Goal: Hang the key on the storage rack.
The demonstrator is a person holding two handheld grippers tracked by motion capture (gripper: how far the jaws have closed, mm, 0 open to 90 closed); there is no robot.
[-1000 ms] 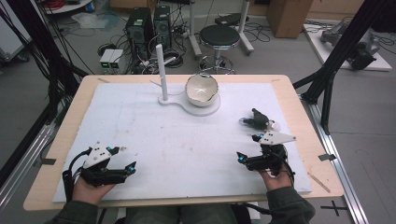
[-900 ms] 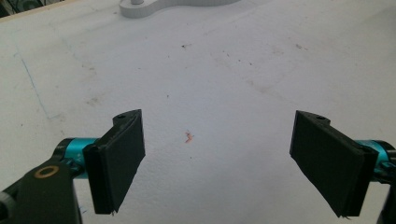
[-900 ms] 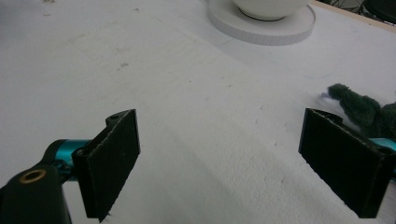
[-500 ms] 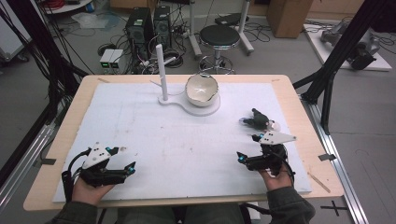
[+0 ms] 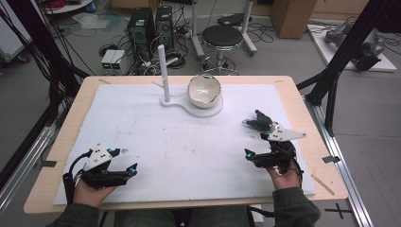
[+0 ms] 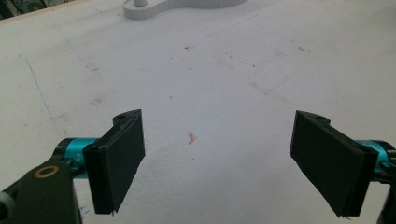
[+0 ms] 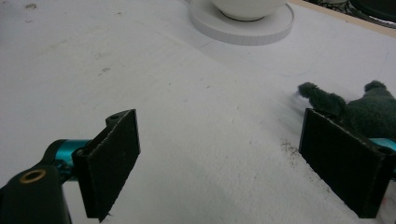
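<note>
A dark green plush toy (image 5: 258, 124) lies on the white sheet at the right, and its paws and body (image 7: 359, 107) show just behind my right gripper's right-hand jaw. My right gripper (image 5: 256, 144) (image 7: 219, 126) rests low over the sheet, open, with nothing between its jaws. At the front left my left gripper (image 5: 124, 161) (image 6: 219, 126) is open over bare sheet. A white bowl (image 5: 204, 90) (image 7: 247, 7) sits tilted on the round end of a white stand (image 5: 176, 101) at the back centre.
A thin white post (image 5: 163, 71) rises from the stand's left end. The stand's base (image 6: 140, 9) lies far ahead of the left gripper. The white sheet (image 5: 189, 146) covers most of the wooden table (image 5: 326, 156). Black frame legs stand at both sides.
</note>
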